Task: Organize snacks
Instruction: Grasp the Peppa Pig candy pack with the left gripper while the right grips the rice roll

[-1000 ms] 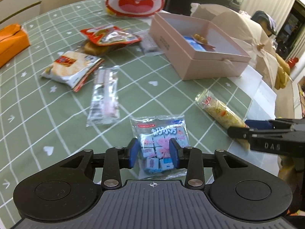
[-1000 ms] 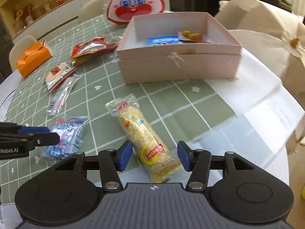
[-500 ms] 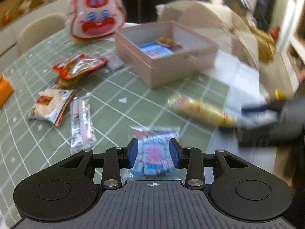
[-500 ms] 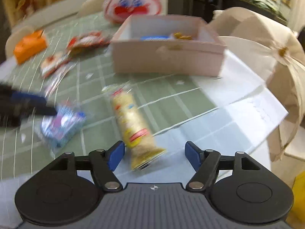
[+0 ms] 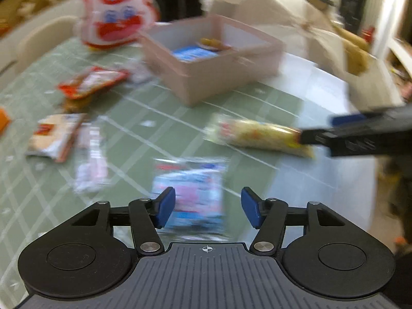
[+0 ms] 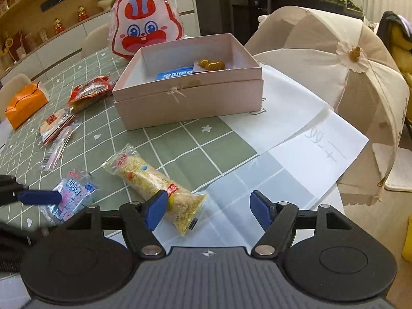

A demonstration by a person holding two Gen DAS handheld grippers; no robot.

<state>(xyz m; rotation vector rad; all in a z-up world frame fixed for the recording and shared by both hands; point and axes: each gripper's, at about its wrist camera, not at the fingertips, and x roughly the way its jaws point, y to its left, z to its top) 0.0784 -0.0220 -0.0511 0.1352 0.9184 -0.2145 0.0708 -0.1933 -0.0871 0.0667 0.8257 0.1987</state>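
My left gripper (image 5: 208, 207) is open above a blue and pink candy packet (image 5: 190, 193) on the green checked tablecloth. The view is blurred. My right gripper (image 6: 208, 209) is open, with the end of a long yellow rice-cracker roll (image 6: 152, 182) beside its left fingertip. The roll (image 5: 257, 135) and the candy packet (image 6: 69, 195) lie on the table. The open pink box (image 6: 190, 97) stands beyond them and holds a blue packet (image 6: 175, 75) and a small yellow snack (image 6: 211, 64).
More snack packets lie at the left: a red packet (image 6: 88, 91), a cracker packet (image 6: 55, 125) and a clear packet (image 6: 58, 149). A rabbit-face bag (image 6: 145, 32) stands behind the box. An orange tissue box (image 6: 25, 104) is far left. A mesh food cover (image 6: 347, 82) is at the right, with white paper (image 6: 303, 139) under it.
Both grippers have opened wider. The left gripper let go of the candy packet, which lies on the table. The right gripper's view has shifted slightly right of the roll.
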